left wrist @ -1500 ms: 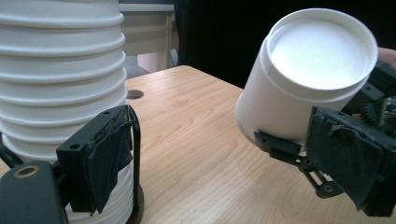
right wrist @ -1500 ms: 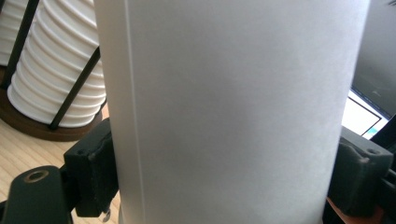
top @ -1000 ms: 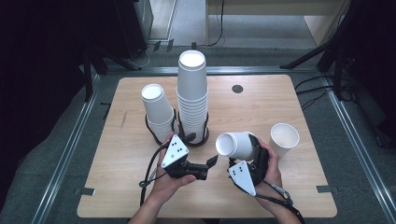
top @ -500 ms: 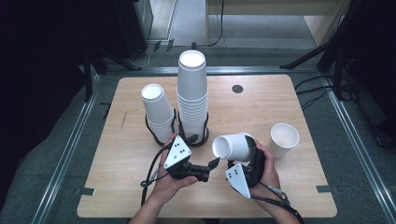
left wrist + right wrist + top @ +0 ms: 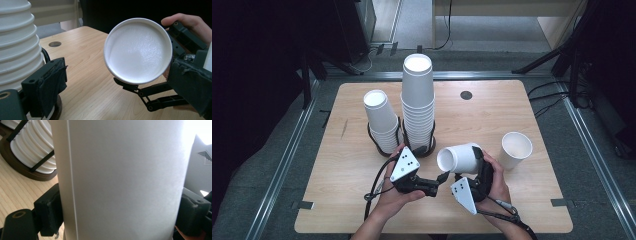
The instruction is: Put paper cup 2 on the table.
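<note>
A light wooden table (image 5: pixel 362 200) is seen from above, with two hands reaching in from the near edge, each holding a black two-jaw gripper.

Toward the left of the table, a shorter stack of white paper cups (image 5: pixel 382 120) is held upright in a dark wire stand. Just beside it on the right, a taller stack of cups (image 5: pixel 418 100) is set in a stand of the same kind, with its dark round base (image 5: pixel 22 170) visible in the right gripper view.

Just in front of the two stacks, the left gripper (image 5: pixel 439 179) is held low over the table and is pointed to the right. Its jaws are spread wide and nothing is held between them. In the left gripper view, the open mouth of a single cup is faced directly, framed between the two padded jaws.

That single white cup (image 5: pixel 459 158) is held on its side above the table, near the front centre, with its mouth turned to the left. It is clamped across its body by the jaws of the right gripper (image 5: pixel 479 167), with a pad pressed to each side.

Further right, another white cup (image 5: pixel 515 149) is stood upright on the table, mouth up. A small dark round hole (image 5: pixel 466 95) is set in the tabletop near the far edge.
</note>
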A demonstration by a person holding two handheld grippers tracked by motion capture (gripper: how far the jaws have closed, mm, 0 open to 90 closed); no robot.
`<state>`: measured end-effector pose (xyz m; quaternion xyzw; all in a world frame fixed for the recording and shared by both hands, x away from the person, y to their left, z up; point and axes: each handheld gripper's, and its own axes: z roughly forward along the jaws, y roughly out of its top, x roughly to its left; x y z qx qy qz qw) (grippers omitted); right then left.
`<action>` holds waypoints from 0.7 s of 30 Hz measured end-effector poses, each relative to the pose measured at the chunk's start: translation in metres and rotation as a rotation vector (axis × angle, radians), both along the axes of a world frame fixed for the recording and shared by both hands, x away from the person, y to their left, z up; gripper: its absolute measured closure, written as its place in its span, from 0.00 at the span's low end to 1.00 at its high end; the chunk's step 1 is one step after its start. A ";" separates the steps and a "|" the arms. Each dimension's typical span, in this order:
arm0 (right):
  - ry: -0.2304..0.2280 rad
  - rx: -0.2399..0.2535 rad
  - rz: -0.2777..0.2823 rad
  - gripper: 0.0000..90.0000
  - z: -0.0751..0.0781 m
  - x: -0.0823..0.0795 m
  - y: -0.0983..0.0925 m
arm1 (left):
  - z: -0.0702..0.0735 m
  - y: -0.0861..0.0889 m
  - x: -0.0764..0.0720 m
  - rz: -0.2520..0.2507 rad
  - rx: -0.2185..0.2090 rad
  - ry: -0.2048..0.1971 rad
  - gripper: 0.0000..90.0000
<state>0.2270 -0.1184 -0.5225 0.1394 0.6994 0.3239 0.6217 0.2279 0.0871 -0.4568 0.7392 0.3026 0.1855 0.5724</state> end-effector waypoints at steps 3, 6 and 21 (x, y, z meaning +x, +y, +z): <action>-0.004 -0.008 0.000 0.14 0.000 0.000 0.000 | 0.000 -0.001 -0.001 -0.009 0.001 0.000 0.03; -0.007 -0.014 0.001 0.14 0.000 0.000 0.001 | 0.000 -0.002 -0.001 -0.015 0.006 -0.004 0.03; -0.045 -0.062 0.038 0.14 -0.003 -0.007 0.010 | -0.002 -0.006 -0.002 -0.046 0.023 -0.001 0.06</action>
